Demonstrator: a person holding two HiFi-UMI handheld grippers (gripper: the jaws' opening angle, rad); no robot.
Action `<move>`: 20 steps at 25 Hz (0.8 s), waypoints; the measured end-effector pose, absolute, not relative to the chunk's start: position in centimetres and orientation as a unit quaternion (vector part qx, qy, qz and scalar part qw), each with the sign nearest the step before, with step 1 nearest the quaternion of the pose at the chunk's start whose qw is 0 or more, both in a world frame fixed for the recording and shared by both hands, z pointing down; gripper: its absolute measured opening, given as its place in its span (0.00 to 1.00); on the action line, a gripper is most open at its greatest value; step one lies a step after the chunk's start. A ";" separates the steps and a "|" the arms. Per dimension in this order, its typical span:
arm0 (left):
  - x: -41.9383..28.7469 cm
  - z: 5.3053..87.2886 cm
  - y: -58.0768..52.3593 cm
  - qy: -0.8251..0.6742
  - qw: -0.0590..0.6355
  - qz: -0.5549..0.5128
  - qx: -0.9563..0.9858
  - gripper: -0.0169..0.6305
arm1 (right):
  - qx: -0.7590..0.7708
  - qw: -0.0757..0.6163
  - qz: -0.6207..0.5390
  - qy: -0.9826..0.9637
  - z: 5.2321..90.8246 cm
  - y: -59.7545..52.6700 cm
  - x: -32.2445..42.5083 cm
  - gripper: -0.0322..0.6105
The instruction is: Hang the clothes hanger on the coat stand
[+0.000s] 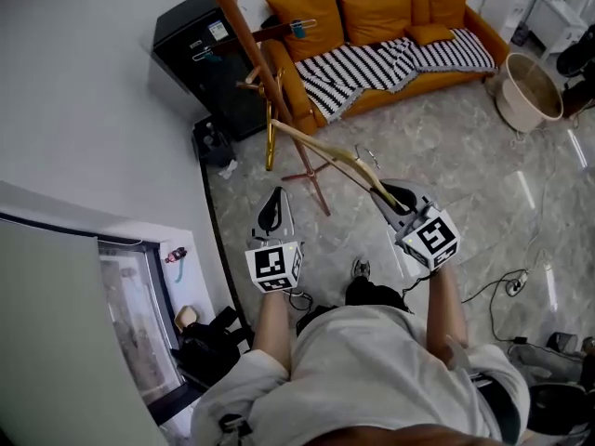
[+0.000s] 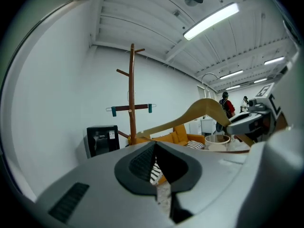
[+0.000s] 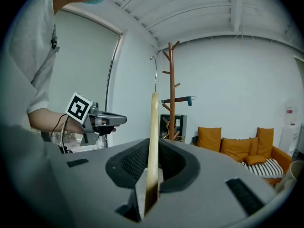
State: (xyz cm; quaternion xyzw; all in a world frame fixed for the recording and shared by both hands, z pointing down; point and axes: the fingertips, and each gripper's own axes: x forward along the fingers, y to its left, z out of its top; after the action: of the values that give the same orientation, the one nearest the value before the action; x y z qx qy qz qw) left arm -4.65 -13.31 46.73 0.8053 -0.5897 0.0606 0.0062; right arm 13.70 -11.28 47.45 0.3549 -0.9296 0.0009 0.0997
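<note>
The wooden coat stand (image 1: 251,45) rises at the back left by the wall, and it also shows in the left gripper view (image 2: 132,94) and the right gripper view (image 3: 171,89). My right gripper (image 1: 386,193) is shut on one end of a pale wooden clothes hanger (image 1: 325,150). The hanger reaches up and left toward the stand, its metal hook (image 1: 367,156) free in the air. In the right gripper view the hanger (image 3: 154,127) stands edge-on between the jaws (image 3: 149,184). My left gripper (image 1: 272,203) is held lower left of the hanger (image 2: 204,109), shut and empty (image 2: 159,175).
A dark hanger with teal clips (image 1: 270,33) hangs on the stand. A black cabinet (image 1: 200,54) stands behind the stand. An orange sofa (image 1: 381,26) lines the back. A beige basket (image 1: 530,91) is at the right. Cables (image 1: 507,286) lie on the marble floor.
</note>
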 end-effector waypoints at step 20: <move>-8.1 47.5 -20.9 -0.648 -0.001 0.098 0.755 0.04 | 0.265 0.104 0.021 -0.958 48.6 -21.3 8.2 0.13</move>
State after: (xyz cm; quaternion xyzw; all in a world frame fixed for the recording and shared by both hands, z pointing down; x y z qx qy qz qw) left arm -8.05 -20.86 47.46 0.7551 -0.6482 0.0982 -0.0015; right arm 8.21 -21.33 48.60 0.2649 -0.9584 0.0214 0.1040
